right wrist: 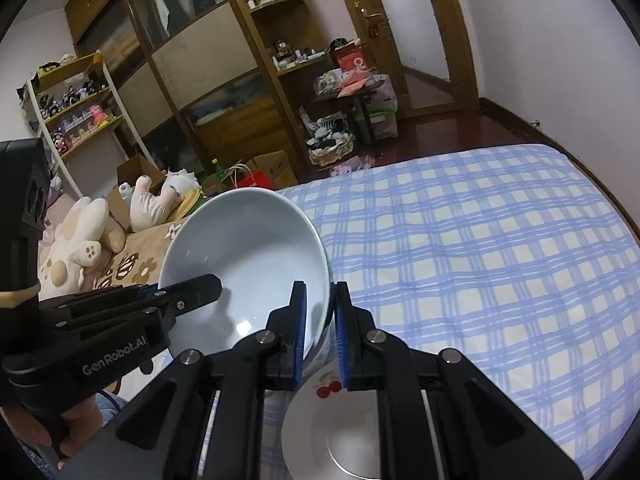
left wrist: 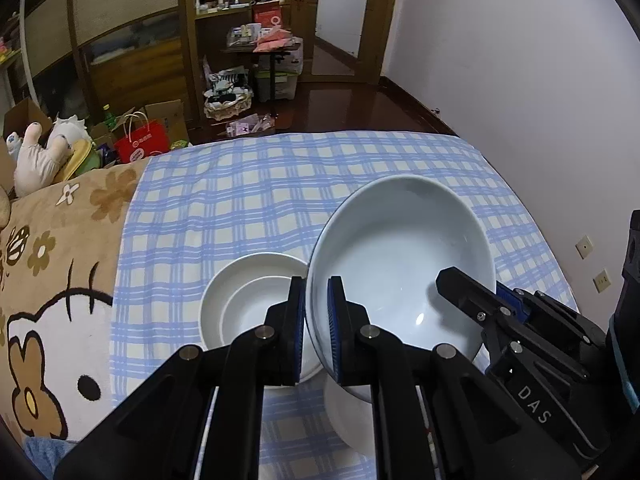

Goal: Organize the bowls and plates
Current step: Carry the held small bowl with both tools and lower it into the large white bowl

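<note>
A large pale blue-white bowl (left wrist: 400,264) hangs in the air above a bed covered by a blue-and-white checked sheet (left wrist: 240,200). Both tools hold it by opposite sides of its rim. The left tool (left wrist: 316,320) pinches the rim nearest its camera, one pad inside and one outside. The right tool (right wrist: 320,320) pinches the far rim the same way. A two-sided grip probably steadies this wide, heavy dish. The bowl is round, so it has no long axis; its mouth faces up, tipped slightly. Just left of it on the sheet sit two smaller white bowls (left wrist: 256,304), one nested inside the other. Below the right tool lies a white plate with a cherry print (right wrist: 332,412). Plush toys (right wrist: 80,248) rest beyond the bed's edge.
</note>
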